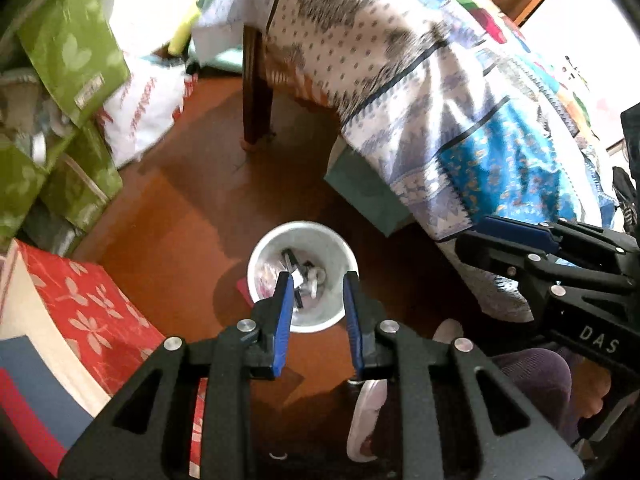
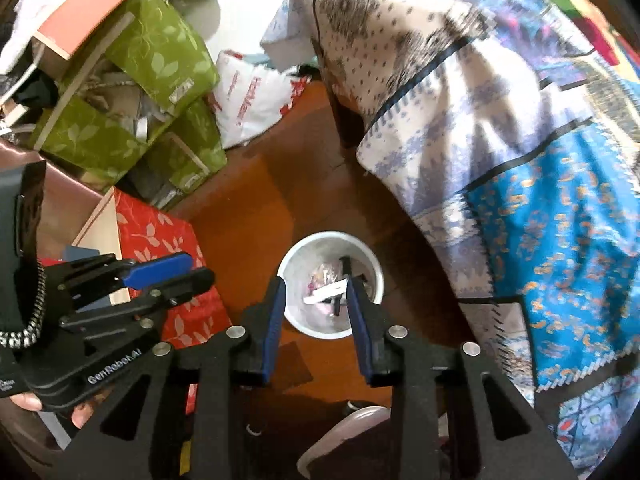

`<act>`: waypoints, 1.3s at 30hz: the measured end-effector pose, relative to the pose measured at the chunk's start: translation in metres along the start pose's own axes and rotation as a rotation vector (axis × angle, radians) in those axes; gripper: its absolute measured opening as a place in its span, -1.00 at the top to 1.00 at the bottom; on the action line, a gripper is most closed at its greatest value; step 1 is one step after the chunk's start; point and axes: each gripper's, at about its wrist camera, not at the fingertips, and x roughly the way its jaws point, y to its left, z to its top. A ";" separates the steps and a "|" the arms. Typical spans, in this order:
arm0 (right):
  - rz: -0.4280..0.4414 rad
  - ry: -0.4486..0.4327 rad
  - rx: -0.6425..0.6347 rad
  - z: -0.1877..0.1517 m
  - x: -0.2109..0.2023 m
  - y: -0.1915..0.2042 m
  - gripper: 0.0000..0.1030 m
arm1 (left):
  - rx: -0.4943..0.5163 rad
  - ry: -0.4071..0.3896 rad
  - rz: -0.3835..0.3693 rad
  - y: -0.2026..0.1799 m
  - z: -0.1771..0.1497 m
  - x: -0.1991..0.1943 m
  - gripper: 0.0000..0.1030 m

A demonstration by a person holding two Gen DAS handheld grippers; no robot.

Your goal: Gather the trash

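Both the left gripper [image 1: 317,276] and right gripper [image 2: 316,282] hang spread and empty directly above the white bin [image 1: 260,256], neither clearly nearer

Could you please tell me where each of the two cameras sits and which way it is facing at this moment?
Left wrist: sits on the left gripper, looking down at the round white trash bin on the brown wooden floor; the right gripper and a white shoe show.
Right wrist: sits on the right gripper, looking down at the bin; the left gripper and fingertips show.
Shared: bin, floor, patterned blue-and-white cloth, green leaf-print boxes, red floral box.
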 end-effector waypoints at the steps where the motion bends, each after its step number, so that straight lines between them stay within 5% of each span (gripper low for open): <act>1: -0.002 -0.018 0.001 -0.002 -0.009 -0.001 0.44 | 0.013 -0.021 0.004 -0.004 -0.001 -0.009 0.51; 13: -0.125 -0.381 0.026 -0.051 -0.160 0.009 0.44 | 0.144 -0.335 -0.051 -0.063 -0.018 -0.149 0.48; 24: -0.304 -0.750 0.100 -0.138 -0.295 0.036 0.44 | 0.278 -0.644 -0.166 -0.120 -0.073 -0.286 0.48; 34: -0.433 -0.951 0.235 -0.216 -0.350 0.060 0.44 | 0.404 -0.780 -0.221 -0.150 -0.138 -0.342 0.47; 36: -0.455 -0.969 0.254 -0.228 -0.353 0.065 0.43 | 0.417 -0.795 -0.214 -0.152 -0.149 -0.346 0.28; 37: -0.462 -0.979 0.260 -0.232 -0.354 0.068 0.39 | 0.421 -0.803 -0.210 -0.153 -0.156 -0.347 0.19; 39: -0.474 -0.999 0.274 -0.242 -0.356 0.072 -0.17 | 0.426 -0.816 -0.201 -0.152 -0.166 -0.348 -0.15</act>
